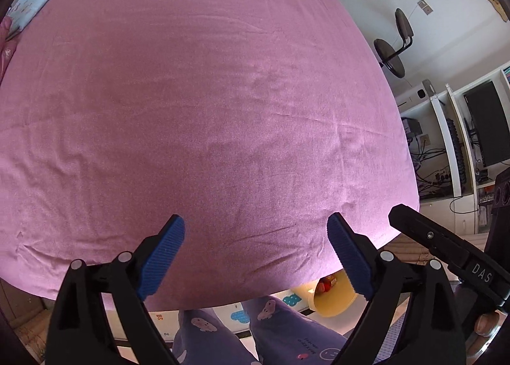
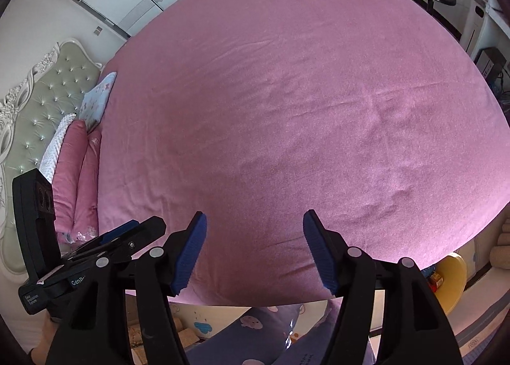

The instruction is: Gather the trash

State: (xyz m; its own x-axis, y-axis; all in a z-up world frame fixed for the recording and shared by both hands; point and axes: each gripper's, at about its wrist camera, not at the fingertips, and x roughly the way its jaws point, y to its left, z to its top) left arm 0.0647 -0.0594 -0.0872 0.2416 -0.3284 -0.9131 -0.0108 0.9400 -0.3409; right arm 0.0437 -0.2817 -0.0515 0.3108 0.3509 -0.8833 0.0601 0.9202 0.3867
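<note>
A yellow bin [image 1: 331,301] stands on the floor by the near corner of the bed, with red and yellow trash [image 1: 326,283] inside. In the right wrist view the same bin [image 2: 452,282] sits at the lower right, holding the trash [image 2: 436,280]. My left gripper [image 1: 255,224] hangs above the pink sheet [image 1: 207,94], open, nothing between its blue pads. My right gripper [image 2: 255,221] is also open and empty over the sheet [image 2: 287,94]. Each gripper shows beside the other: the right gripper [image 1: 430,237] and the left gripper [image 2: 127,237]. No trash shows on the sheet.
Pink and blue pillows [image 2: 83,167] lie against a tufted headboard [image 2: 41,103]. A black chair [image 1: 395,43] and a white desk with a monitor [image 1: 484,126] stand beyond the bed's right edge. The person's legs in purple trousers [image 1: 271,326] are at the bed's near edge.
</note>
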